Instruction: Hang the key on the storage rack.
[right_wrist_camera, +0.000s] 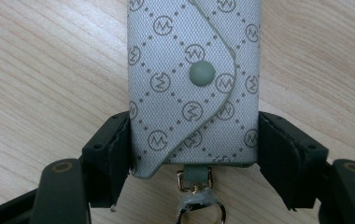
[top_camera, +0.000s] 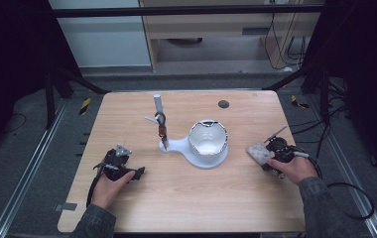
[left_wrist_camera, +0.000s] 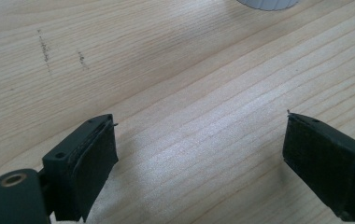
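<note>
My right gripper (right_wrist_camera: 193,154) clamps a grey monogrammed key pouch (right_wrist_camera: 194,79) lying on the table (top_camera: 186,198) at its right side. My left gripper (left_wrist_camera: 199,158) rests low, jaws spread, grasping nothing.

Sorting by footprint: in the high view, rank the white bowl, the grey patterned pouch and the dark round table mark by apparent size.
1. White bowl, clearly largest.
2. Grey patterned pouch, in the right gripper.
3. Dark round mark, smallest, though it sits farther from the camera.
</note>
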The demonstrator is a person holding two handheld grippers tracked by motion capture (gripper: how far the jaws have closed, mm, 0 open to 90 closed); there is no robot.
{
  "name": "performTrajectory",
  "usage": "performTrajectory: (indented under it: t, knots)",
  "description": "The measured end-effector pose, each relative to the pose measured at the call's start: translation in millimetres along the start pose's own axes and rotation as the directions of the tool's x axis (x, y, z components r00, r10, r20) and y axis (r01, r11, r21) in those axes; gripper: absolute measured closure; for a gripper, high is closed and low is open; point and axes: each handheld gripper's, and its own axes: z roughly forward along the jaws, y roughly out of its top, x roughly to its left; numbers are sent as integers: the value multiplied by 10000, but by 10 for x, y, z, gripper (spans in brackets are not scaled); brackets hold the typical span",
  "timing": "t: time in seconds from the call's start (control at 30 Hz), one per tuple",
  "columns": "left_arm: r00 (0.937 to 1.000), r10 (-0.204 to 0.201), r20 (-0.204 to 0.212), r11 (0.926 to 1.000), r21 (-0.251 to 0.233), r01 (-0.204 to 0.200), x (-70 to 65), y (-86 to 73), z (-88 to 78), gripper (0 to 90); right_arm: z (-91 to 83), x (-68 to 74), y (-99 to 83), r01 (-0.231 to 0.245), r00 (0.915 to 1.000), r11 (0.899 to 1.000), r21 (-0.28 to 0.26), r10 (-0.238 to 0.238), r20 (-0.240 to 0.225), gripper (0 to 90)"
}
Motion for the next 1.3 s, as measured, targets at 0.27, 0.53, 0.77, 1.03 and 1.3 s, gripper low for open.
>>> performTrajectory:
  t: [0.27, 0.53, 0.77, 1.03, 1.3]
  knots:
    - [10000, 5, 0, 10000, 11, -5, 3, -1, 0, 95, -36, 38, 31, 354, 9994, 9992, -159, -352, 72, 307]
    - [10000, 18, -14, 10000, 22, -18, 8, -3, -2, 95, -103, 48, 46, 568, 9983, 9981, -230, -566, 101, 310]
    - [10000, 22, -21, 10000, 28, -22, 4, -4, 1, 95, -262, 83, 77, 1010, 9947, 9941, -387, -1003, 205, 312]
    - [10000, 53, -30, 10000, 77, -53, 1, -5, 4, 95, -425, 130, 129, 1413, 9898, 9887, -494, -1403, 232, 313]
    - [10000, 52, -18, 9999, 150, -52, 3, -9, 12, 94, -555, 190, 187, 1694, 9854, 9834, -648, -1679, 280, 313]
